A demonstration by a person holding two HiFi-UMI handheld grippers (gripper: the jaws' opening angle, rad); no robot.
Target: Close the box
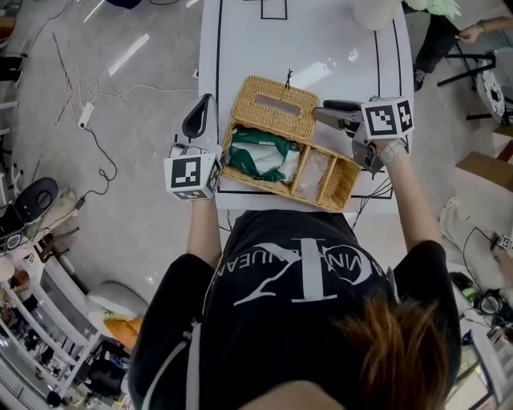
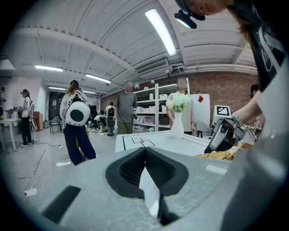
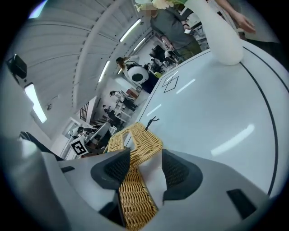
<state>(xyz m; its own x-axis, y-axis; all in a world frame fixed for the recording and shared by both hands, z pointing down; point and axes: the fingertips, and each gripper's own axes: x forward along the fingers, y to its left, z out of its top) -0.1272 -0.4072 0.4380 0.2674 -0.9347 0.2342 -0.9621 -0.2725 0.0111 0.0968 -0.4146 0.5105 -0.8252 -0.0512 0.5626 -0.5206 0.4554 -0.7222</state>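
While the one wicker box (image 1: 321, 190) sits at the near edge of the table (image 1: 337, 56) with its one lid (image 1: 276, 104) folded back, two grippers flank it. The left gripper (image 1: 204, 108), off the box's left end, has its jaws pressed together on nothing. The right gripper (image 3: 145, 163), at the box's right end, has its jaws spread, with a wicker edge between them and unclamped. Three compartments show. The largest holds one green-and-white cloth (image 1: 260, 156). One white vase (image 1: 377, 12) stands at the far edge.
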